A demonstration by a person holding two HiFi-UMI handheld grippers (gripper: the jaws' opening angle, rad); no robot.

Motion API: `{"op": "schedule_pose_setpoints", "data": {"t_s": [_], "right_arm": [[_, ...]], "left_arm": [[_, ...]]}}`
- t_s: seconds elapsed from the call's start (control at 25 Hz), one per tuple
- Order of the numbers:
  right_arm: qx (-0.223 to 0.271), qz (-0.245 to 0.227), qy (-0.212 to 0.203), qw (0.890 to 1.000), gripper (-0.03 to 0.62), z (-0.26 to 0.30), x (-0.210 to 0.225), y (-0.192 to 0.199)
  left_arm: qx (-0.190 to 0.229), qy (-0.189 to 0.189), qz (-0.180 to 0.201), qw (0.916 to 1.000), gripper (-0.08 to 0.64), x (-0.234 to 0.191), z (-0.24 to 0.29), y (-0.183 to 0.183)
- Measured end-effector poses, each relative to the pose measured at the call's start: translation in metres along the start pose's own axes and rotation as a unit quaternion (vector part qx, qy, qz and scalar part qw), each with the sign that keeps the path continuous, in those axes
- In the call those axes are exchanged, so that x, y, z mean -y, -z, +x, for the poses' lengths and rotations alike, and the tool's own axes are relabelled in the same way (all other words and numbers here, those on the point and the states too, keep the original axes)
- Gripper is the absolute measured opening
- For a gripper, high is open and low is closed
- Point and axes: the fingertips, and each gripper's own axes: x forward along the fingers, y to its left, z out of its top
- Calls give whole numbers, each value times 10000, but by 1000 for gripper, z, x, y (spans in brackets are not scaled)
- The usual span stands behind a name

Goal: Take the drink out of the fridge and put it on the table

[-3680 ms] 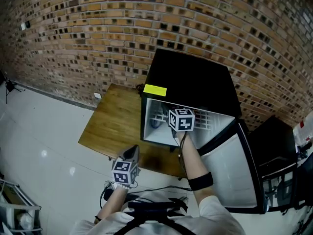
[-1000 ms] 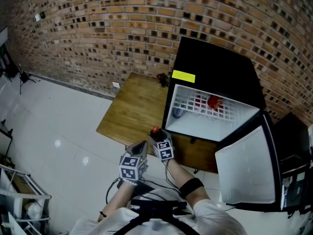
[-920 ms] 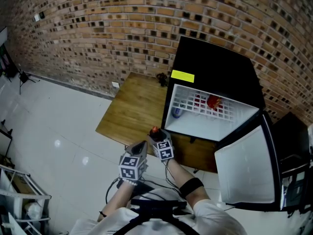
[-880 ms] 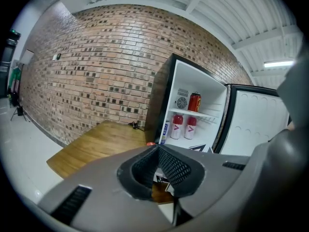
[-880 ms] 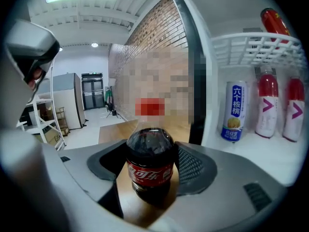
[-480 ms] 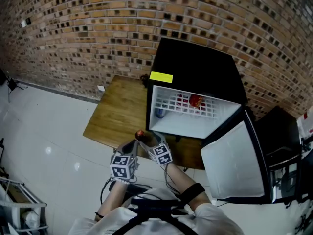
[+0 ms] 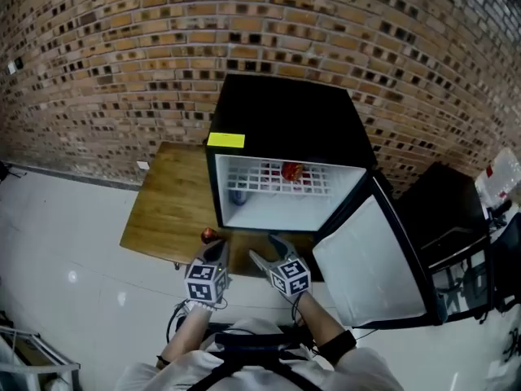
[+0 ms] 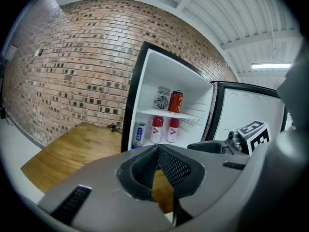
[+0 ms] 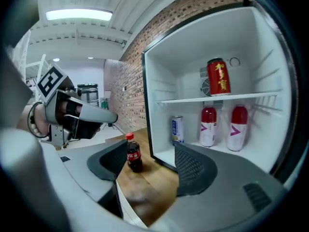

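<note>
The cola bottle [image 9: 134, 158] stands upright on the wooden worktop [image 7: 159, 210], just beside the open fridge [image 7: 285, 125], so it looks delivered. The right gripper [image 9: 152, 151] is released, its fingers just narrowing slightly on nothing. The left gripper [image 8: 157, 151] is clenched and empty.

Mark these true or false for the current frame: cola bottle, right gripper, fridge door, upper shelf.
1. The cola bottle stands upright on the wooden table. True.
2. The right gripper is clamped on the bottle. False: its jaws are apart, having just closed a little, with nothing between them; the bottle stands free.
3. The fridge door is shut. False: it is swung open.
4. A red can stands on the fridge's upper shelf. True.
</note>
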Motion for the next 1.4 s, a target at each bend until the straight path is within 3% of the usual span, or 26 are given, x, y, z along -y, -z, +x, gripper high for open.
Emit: {"op": "schedule_pose_setpoints", "data": {"t_s": [0.12, 0.28, 0.36, 0.52, 0.8, 1.4], "right_arm": [[98, 355, 308, 9988, 270, -32, 16, -9], [215, 462, 819, 9953, 55, -64, 32, -18], [280, 588, 1040, 9924, 7, -77, 37, -23], [359, 869, 1288, 9872, 1, -97, 44, -39], [501, 819, 1643, 9817, 3, -117, 51, -68], [600, 818, 1879, 9769, 3, -120, 55, -71]], "left_arm": [[84, 147, 171, 9997, 2, 13, 5, -10], [180, 212, 287, 9992, 2, 20, 8, -17], [221, 228, 277, 9991, 2, 23, 7, -18], [331, 210, 314, 9987, 2, 27, 1, -25], [306, 196, 490, 9981, 2, 28, -5, -31], [264, 229, 456, 9983, 2, 26, 3, -30]]}}
